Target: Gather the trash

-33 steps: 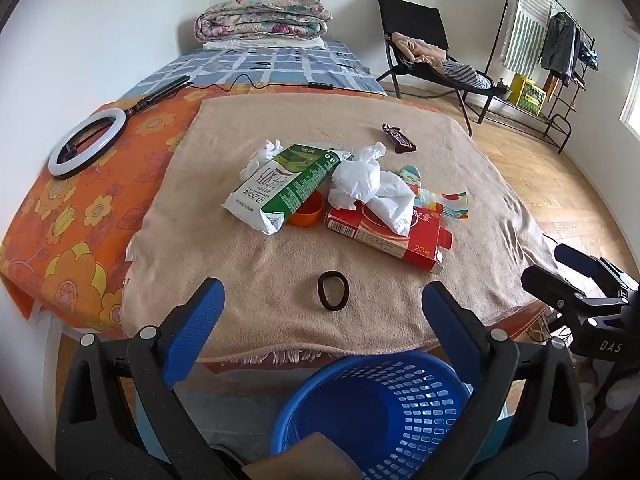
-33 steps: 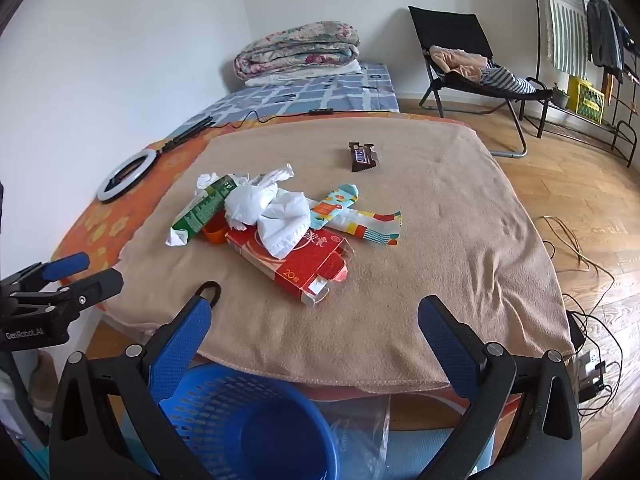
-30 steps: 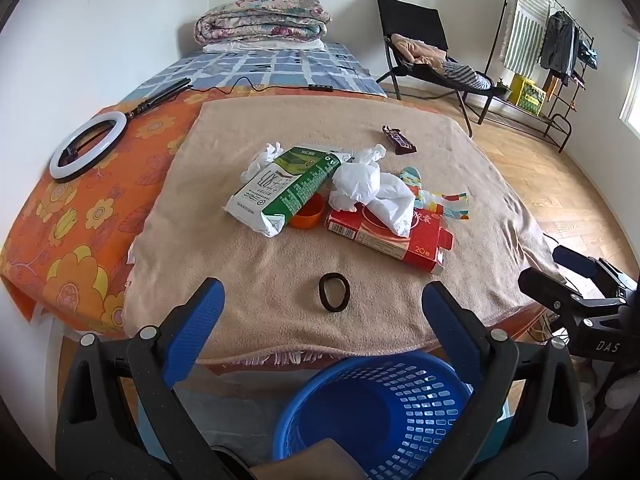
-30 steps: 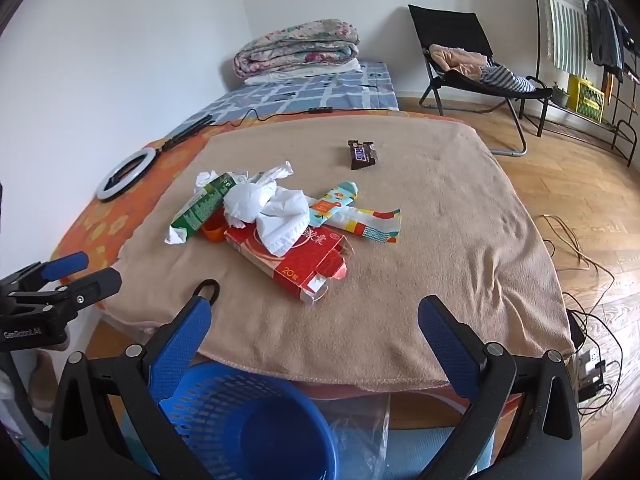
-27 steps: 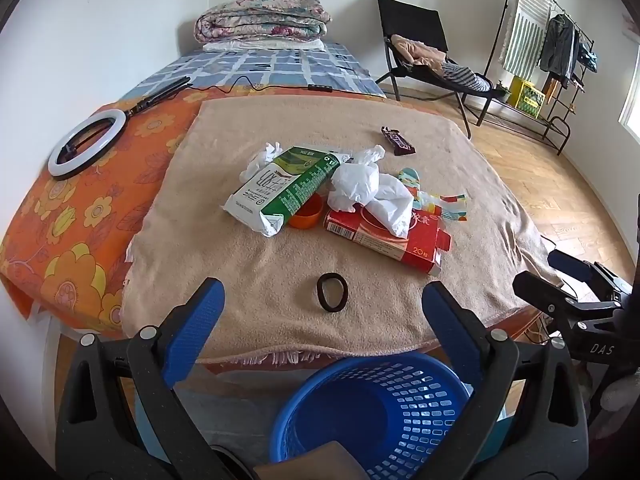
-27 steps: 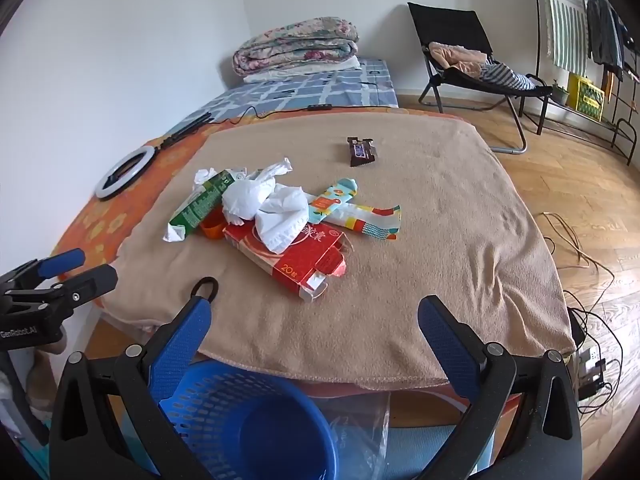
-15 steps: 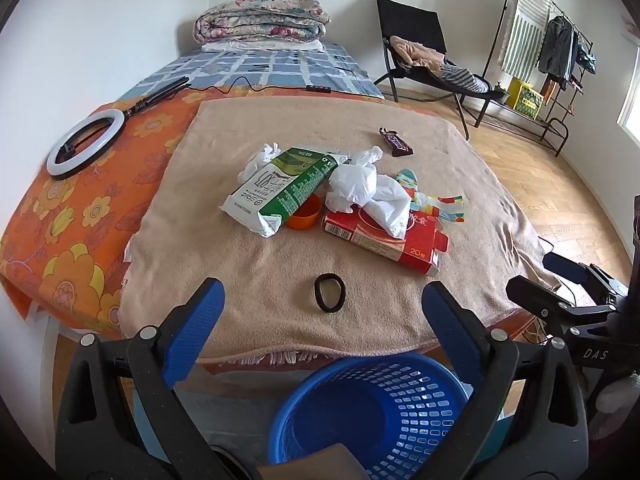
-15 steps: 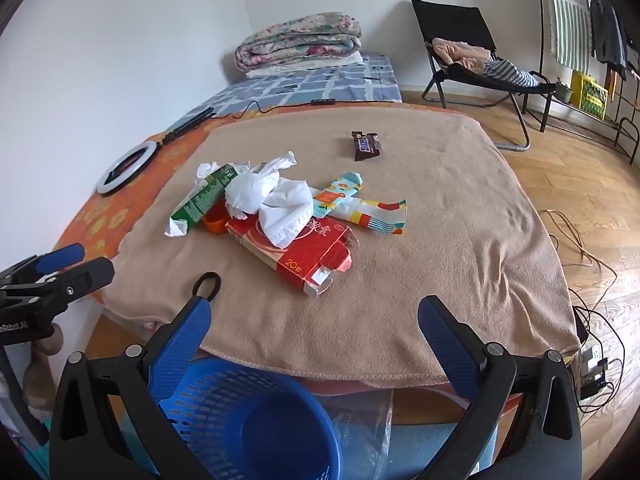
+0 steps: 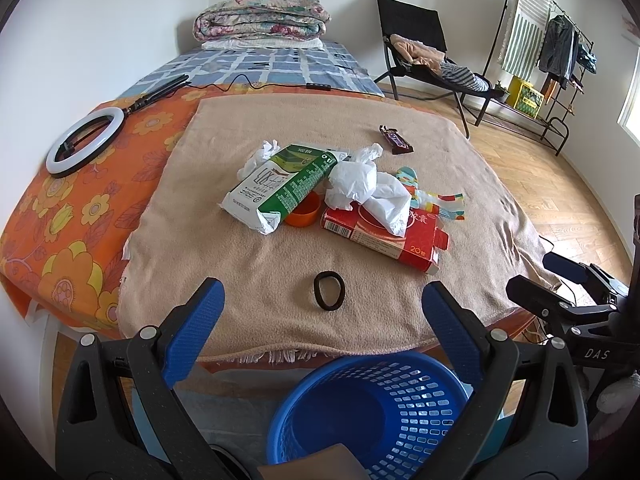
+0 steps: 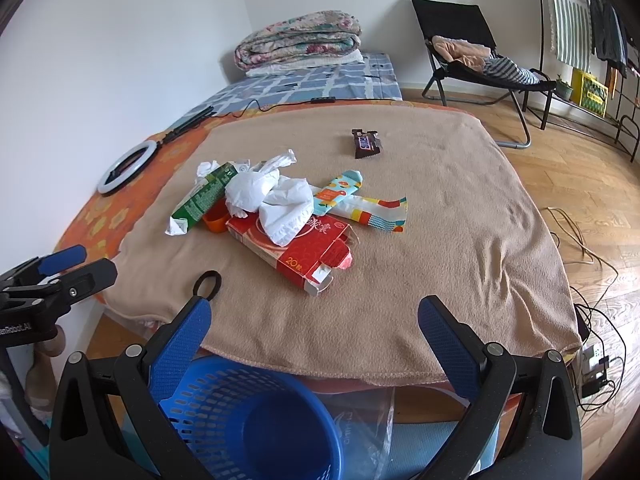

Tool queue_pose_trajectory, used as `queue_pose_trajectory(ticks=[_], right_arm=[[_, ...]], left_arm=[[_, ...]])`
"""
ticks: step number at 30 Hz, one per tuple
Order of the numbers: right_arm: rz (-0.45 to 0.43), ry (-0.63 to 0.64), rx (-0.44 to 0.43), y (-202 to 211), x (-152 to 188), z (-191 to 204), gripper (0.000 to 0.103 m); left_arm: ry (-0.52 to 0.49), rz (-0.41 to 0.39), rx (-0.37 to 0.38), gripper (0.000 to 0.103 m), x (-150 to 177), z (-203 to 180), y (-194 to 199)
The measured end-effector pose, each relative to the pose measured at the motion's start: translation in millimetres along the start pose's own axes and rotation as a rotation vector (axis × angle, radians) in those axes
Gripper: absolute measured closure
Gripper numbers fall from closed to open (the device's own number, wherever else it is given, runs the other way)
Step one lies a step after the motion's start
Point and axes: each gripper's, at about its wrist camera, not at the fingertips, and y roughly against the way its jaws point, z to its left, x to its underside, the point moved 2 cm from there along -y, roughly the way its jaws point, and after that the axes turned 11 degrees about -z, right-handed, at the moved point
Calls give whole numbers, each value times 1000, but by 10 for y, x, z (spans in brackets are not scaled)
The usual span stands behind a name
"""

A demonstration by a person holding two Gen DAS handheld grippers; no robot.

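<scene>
- A tan fleece blanket [image 9: 280,280] covers the table, its fringed near edge hanging just above a blue plastic basket [image 9: 372,408] that stands on the floor below.
- Under the blanket's left side lies an orange flowered sheet [image 9: 72,216], with a white ring light [image 9: 82,140] resting on it.
- The trash sits bunched near the blanket's middle: a green and white carton [image 9: 280,188] lying on its side, an orange cap [image 9: 302,210] touching its lower edge, crumpled white tissue [image 9: 368,190] resting on a flattened red box [image 9: 384,236], and colourful wrappers [image 10: 360,200] just behind the box.
- A dark candy bar wrapper [image 10: 366,143] lies apart, farther back.
- A black hair tie [image 9: 329,285] lies alone near the front edge.
- The left gripper [image 9: 320,320] and right gripper [image 10: 314,332] both hover before the table edge, above the basket, jaws spread wide and holding nothing.
- Behind the table are a bed with a blue checked cover [image 9: 256,68] and a folded floral quilt [image 9: 260,18], a black folding chair [image 10: 460,40] piled with clothes, a clothes rack [image 9: 560,52] and wooden flooring [image 10: 580,184].
</scene>
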Motion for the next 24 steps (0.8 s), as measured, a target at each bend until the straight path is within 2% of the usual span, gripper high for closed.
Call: queue_pose_trajectory(ticks=[24], right_arm=[[26, -3, 8, -61, 43, -34, 1]], left_arm=[[4, 3, 3, 2, 2, 5, -6]])
